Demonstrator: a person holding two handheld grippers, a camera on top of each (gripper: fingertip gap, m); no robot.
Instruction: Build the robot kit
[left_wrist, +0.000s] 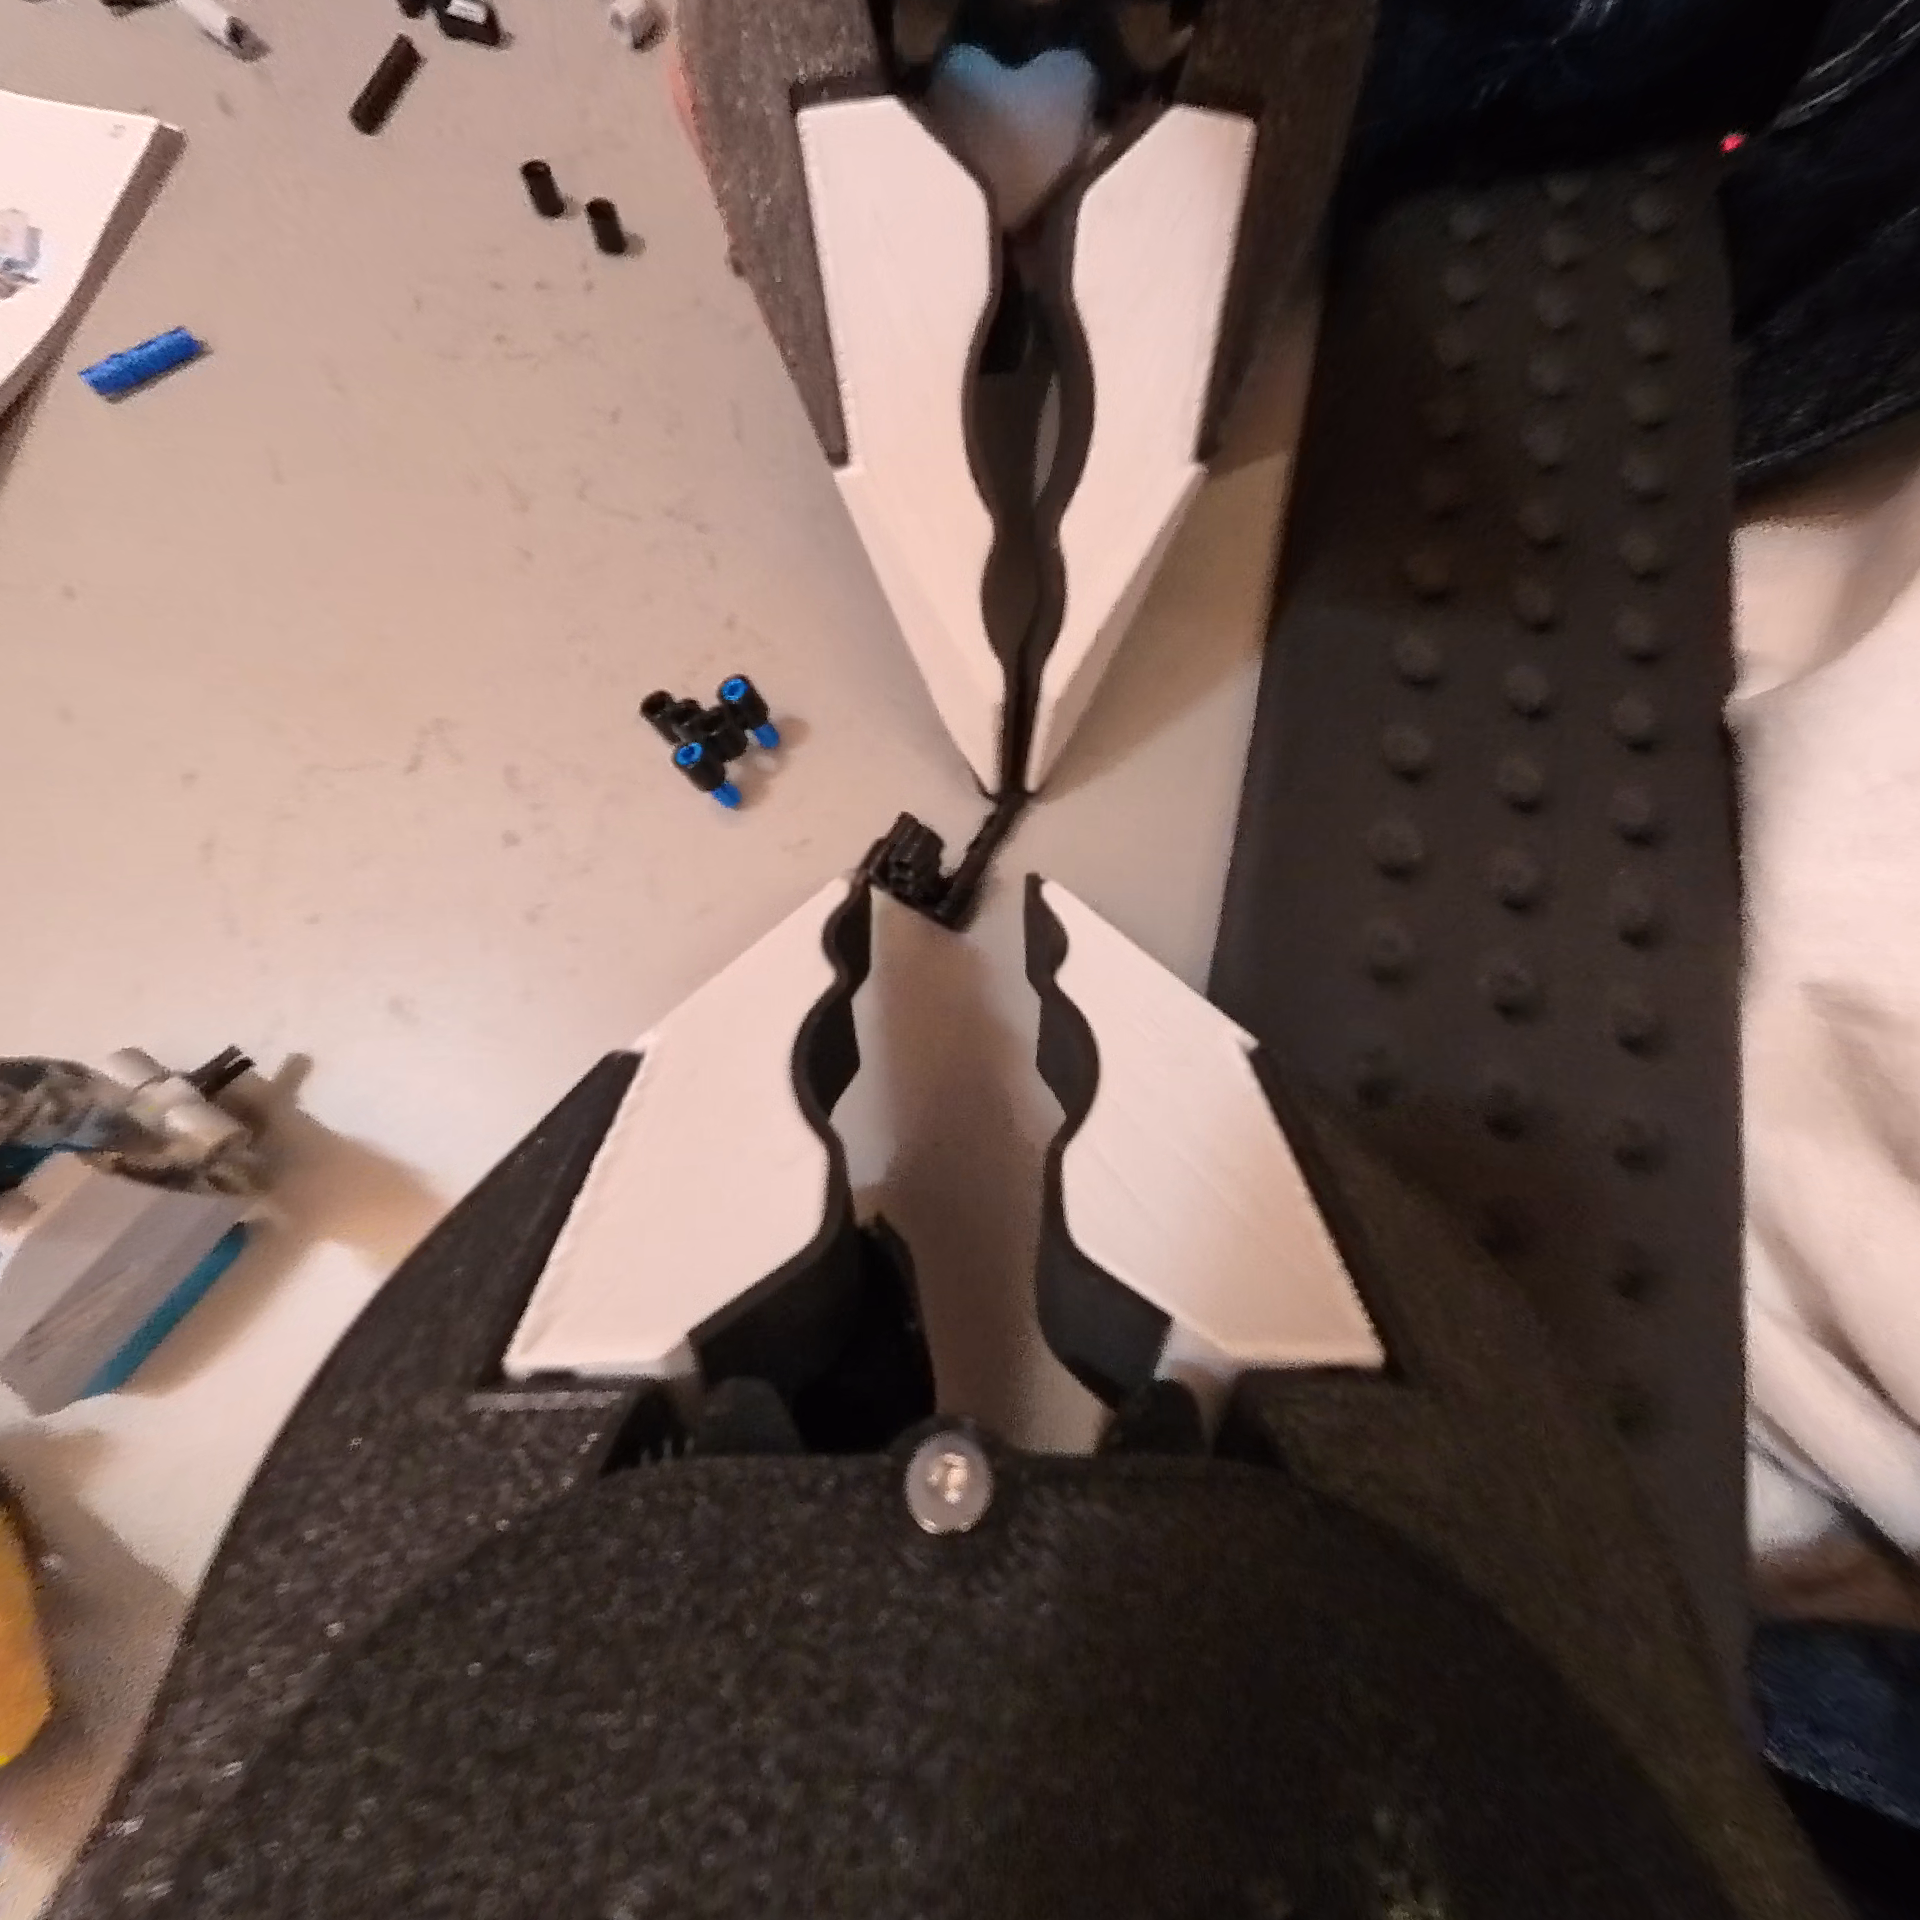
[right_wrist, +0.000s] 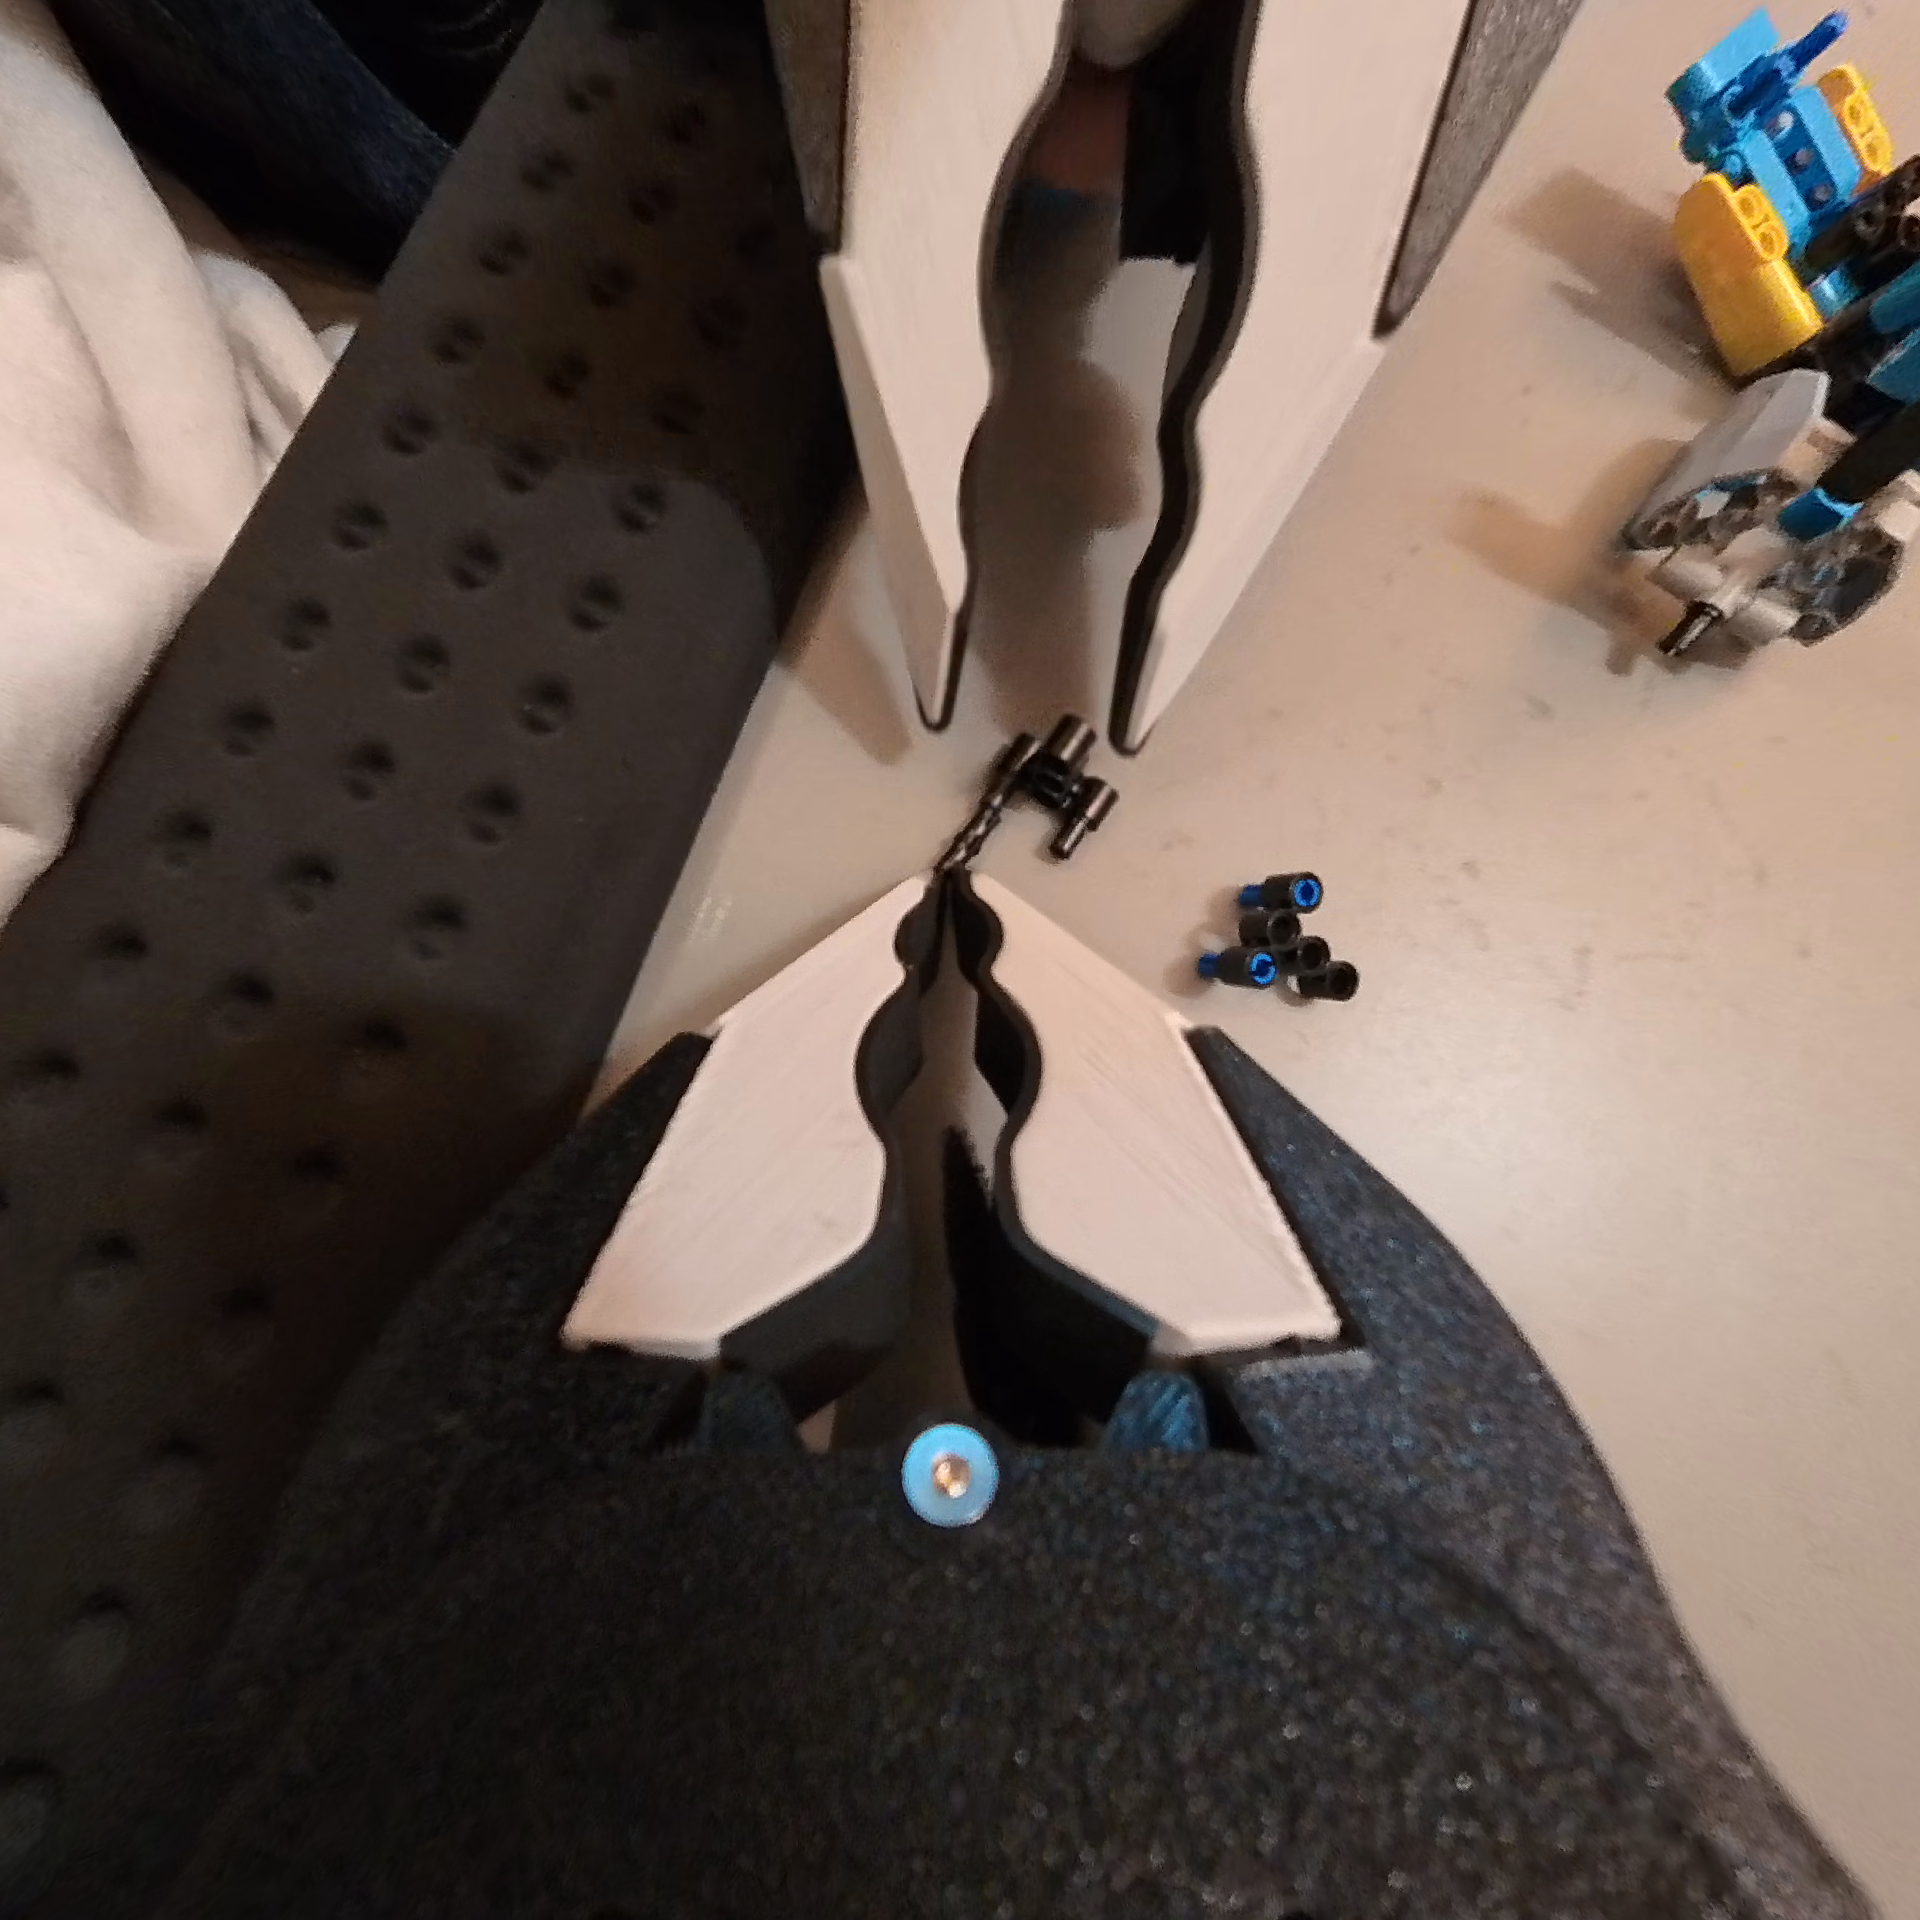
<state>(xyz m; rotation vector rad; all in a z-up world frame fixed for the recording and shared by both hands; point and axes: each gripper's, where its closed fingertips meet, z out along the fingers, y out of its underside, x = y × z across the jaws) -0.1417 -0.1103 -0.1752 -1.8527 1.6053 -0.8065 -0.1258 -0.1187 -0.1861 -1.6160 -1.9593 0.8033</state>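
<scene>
Here the left tongs (left_wrist: 945, 883) stand spread, their white fingers (left_wrist: 727, 1143) well apart, and grip nothing. A small black connector piece (left_wrist: 914, 868) sits just at the tip of the one finger, touching it or nearly so; which, I cannot tell. A thin black axle (left_wrist: 987, 842) runs from that piece to the right tongs (left_wrist: 1013, 790), which come in from the far side, tip to tip with the left pair. The right tongs are pressed together, pinching the axle's end between their tips.

In the right wrist view the same holds: the right tongs (right_wrist: 948, 878) are closed on the axle (right_wrist: 971, 831), the connector piece (right_wrist: 1060, 784) lies just beyond, and the left tongs (right_wrist: 1023, 732) gape around it from the far side.

Beside the meeting tips, on the pale surface (left_wrist: 364, 623), lies a cluster of black and blue pins (left_wrist: 712, 738). Farther out lie a blue rod (left_wrist: 140, 361) and loose black sleeves (left_wrist: 571, 203). A blue, yellow and grey brick model (right_wrist: 1797, 343) stands off to the side of the right tongs. A dark studded strip (left_wrist: 1507, 831) runs along the other side of both pairs.
</scene>
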